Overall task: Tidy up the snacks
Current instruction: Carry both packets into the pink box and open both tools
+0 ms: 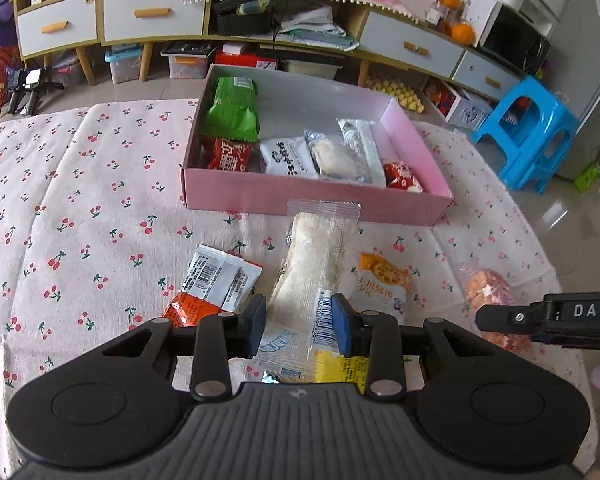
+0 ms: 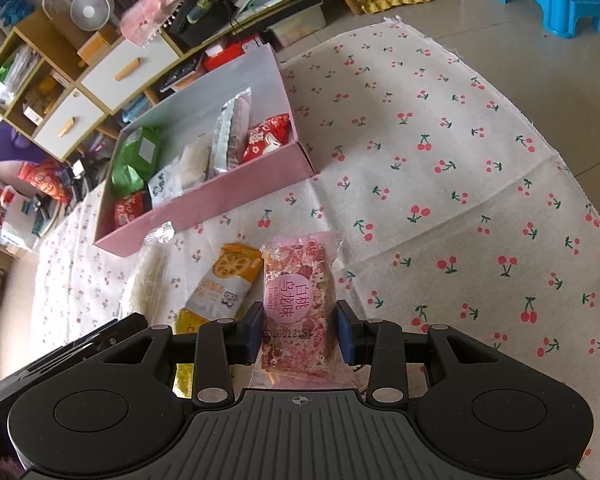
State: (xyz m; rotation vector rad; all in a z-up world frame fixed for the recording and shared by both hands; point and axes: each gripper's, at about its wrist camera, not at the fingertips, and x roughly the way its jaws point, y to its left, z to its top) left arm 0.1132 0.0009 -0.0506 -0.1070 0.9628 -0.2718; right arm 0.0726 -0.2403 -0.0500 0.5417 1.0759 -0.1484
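My left gripper (image 1: pixel 300 326) is shut on a long clear-wrapped white pastry (image 1: pixel 312 256) that lies on the cherry-print cloth and points at the pink box (image 1: pixel 316 204). My right gripper (image 2: pixel 300 330) is shut on a pink packet of flaky snack (image 2: pixel 296 292), which also shows in the left wrist view (image 1: pixel 488 292). The pink box (image 2: pixel 204 204) holds a green packet (image 1: pixel 232 112), red packets and white ones. Between my grippers lies an orange-and-white lotus-root packet (image 2: pixel 228 280) with a yellow packet (image 2: pixel 188 320) beside it.
An orange packet with a white barcode label (image 1: pixel 216 284) lies left of the pastry. Beyond the cloth's far edge stand low cabinets with drawers (image 1: pixel 152 12) and storage bins. A blue plastic stool (image 1: pixel 532 132) is on the floor at the right.
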